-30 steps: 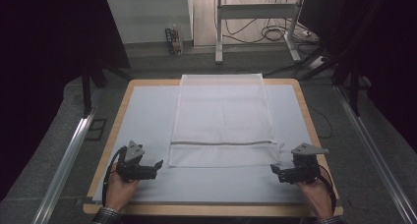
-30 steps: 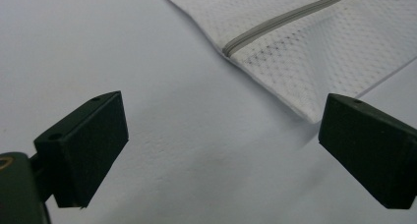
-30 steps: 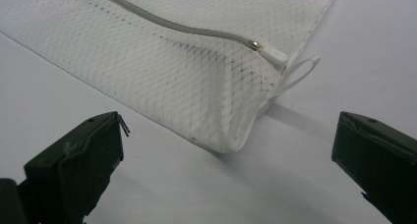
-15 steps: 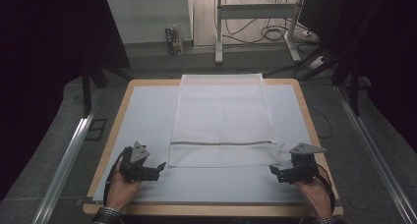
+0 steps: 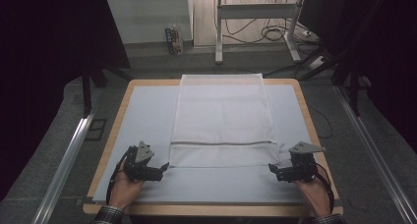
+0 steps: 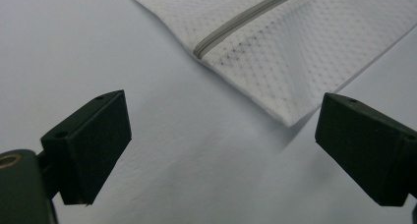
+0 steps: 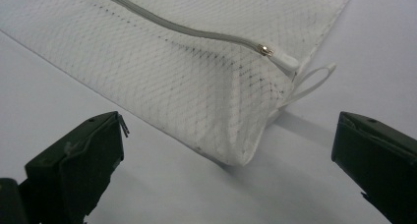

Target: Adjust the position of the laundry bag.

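A white mesh laundry bag (image 5: 221, 121) lies flat along the middle of the table, with a grey zipper (image 5: 221, 143) across it near its front end. My left gripper (image 5: 162, 169) rests open just off the bag's near left corner (image 6: 290, 117), and that corner lies ahead between the jaws. My right gripper (image 5: 272, 171) is open just short of the near right corner (image 7: 236, 155). The zipper pull (image 7: 282, 62) and a white loop (image 7: 312, 81) sit at that right edge. Neither gripper holds anything.
The table top is a pale mat (image 5: 142, 116) inside a wooden rim (image 5: 115, 126). Metal rails (image 5: 69, 155) run along both sides on the floor. A white desk frame (image 5: 255, 17) and cables stand beyond the far edge.
Both grippers have crept slightly inward toward the bag's near corners. The bag has not moved.
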Motion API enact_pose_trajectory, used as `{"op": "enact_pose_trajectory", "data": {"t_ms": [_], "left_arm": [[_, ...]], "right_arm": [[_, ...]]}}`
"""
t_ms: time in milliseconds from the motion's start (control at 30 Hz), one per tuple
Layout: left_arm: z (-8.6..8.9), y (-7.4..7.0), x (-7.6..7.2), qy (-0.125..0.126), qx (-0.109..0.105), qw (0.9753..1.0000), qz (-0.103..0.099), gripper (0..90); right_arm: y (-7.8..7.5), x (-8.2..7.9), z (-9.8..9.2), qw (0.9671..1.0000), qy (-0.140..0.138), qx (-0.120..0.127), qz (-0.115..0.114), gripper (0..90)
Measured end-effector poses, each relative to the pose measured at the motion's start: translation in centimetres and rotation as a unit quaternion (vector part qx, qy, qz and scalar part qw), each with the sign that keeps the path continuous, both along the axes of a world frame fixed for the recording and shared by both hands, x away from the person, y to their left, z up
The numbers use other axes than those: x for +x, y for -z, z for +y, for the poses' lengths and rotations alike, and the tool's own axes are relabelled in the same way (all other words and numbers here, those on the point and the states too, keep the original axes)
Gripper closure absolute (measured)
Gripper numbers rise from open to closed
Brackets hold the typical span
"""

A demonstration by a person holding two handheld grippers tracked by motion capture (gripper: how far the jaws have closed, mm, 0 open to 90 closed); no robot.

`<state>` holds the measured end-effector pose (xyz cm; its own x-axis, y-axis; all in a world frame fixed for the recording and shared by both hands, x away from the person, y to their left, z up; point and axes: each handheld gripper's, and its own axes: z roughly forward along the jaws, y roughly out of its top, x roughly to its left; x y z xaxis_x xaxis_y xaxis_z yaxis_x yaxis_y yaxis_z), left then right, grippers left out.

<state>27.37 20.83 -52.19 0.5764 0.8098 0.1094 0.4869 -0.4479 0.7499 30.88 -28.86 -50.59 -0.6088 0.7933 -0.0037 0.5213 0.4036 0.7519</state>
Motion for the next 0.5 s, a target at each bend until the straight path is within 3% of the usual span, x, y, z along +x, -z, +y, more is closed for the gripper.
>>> {"op": "enact_pose_trajectory", "data": {"t_ms": [300,500], "left_arm": [[-0.2,0.1,0.6,0.002,-0.024,0.9997,0.011,6.6],[-0.1,0.1,1.4,-0.007,-0.050,0.9985,0.019,6.7]], "right_arm": [[0.2,0.8,0.5,1.0000,-0.001,-0.008,-0.002,0.0],[0.2,1.2,0.4,0.9999,0.006,0.003,-0.012,0.4]]}}
